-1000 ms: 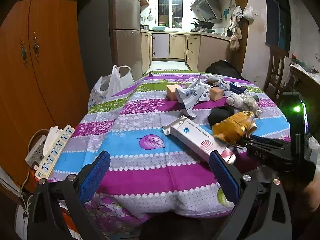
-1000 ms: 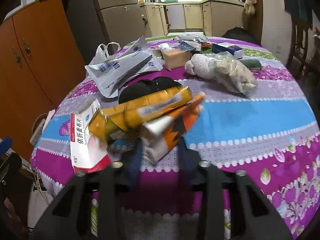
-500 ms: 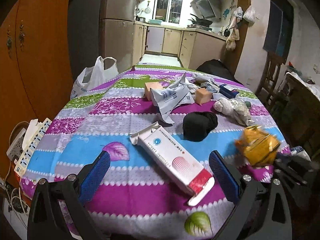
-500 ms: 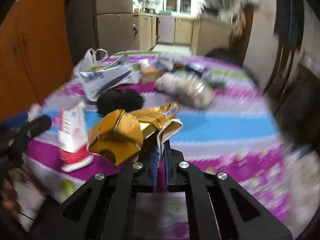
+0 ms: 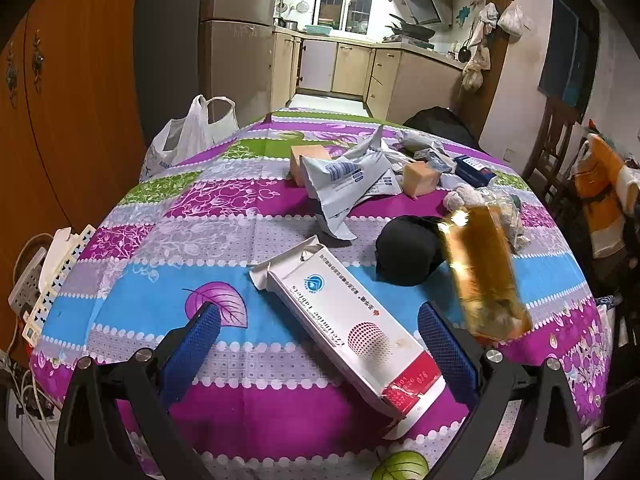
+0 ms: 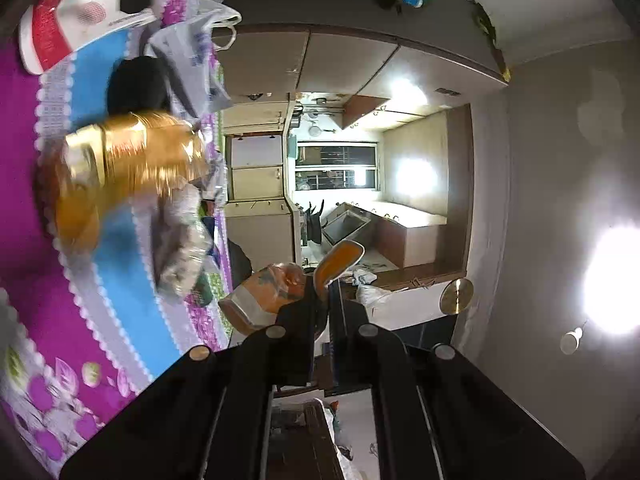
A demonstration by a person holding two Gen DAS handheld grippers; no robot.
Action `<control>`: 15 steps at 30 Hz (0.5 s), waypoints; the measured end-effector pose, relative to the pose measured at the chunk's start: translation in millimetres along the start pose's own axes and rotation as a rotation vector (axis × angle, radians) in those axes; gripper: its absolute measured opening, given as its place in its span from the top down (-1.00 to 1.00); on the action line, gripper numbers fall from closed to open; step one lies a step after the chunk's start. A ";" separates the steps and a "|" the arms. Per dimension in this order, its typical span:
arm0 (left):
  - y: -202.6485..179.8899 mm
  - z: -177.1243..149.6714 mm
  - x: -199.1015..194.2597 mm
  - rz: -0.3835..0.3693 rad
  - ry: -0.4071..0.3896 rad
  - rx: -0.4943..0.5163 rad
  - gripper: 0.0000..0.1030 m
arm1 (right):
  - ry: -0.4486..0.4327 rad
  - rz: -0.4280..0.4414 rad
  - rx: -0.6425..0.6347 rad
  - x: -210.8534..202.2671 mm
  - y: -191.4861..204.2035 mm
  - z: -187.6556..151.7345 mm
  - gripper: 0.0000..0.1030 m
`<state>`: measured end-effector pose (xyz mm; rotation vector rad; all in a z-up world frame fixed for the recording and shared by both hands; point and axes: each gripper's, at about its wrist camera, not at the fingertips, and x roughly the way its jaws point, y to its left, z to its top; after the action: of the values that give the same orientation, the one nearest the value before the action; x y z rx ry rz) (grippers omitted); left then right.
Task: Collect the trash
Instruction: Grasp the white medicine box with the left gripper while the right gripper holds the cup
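Observation:
My left gripper [image 5: 318,312] is open, its blue pads [image 5: 192,344] on either side of a long white carton with a red end [image 5: 348,328] lying on the patterned tablecloth [image 5: 132,312]. My right gripper [image 6: 330,284] is rolled onto its side and shut on a crumpled orange and white carton [image 6: 272,292], which also shows at the right edge of the left wrist view [image 5: 600,200]. A gold box [image 5: 480,272] is blurred above the table's right side. In the right wrist view the gold box [image 6: 120,168] is apart from the fingertips.
A black pouch [image 5: 408,248], a grey mailer bag [image 5: 348,176], tan blocks [image 5: 310,160], a clear bag of stuffing [image 5: 472,200] and a blue box [image 5: 474,170] lie further back. A white plastic bag [image 5: 188,136] hangs at the far left edge. Power strips [image 5: 52,280] sit lower left, a chair [image 5: 556,140] right.
The right gripper shut on the orange and white carton, lifted off the table and rolled sideways. The gold box came away from it. The left gripper moved closer to the white carton.

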<state>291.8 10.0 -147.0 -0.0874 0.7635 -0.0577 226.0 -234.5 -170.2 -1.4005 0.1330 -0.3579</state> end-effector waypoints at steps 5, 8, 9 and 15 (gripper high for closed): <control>3.6 0.5 2.4 -0.014 0.012 -0.023 -0.91 | 0.175 0.264 0.563 7.3 -78.8 -17.6 0.91; 1.4 -0.1 2.9 -0.022 0.021 -0.026 -0.91 | 0.206 0.389 0.775 -4.2 -100.4 -27.6 0.91; 0.4 -0.3 2.7 -0.024 0.022 -0.030 -0.91 | 0.214 0.426 0.831 -10.6 -104.4 -30.0 0.91; -14.6 -1.4 15.7 0.012 0.064 -0.037 -0.91 | 0.208 0.546 0.963 -45.7 -104.9 -26.2 0.91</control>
<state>301.9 -5.9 -157.3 -0.1164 0.8296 -0.0348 157.7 -257.6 -77.5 -0.3406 0.4383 -0.0720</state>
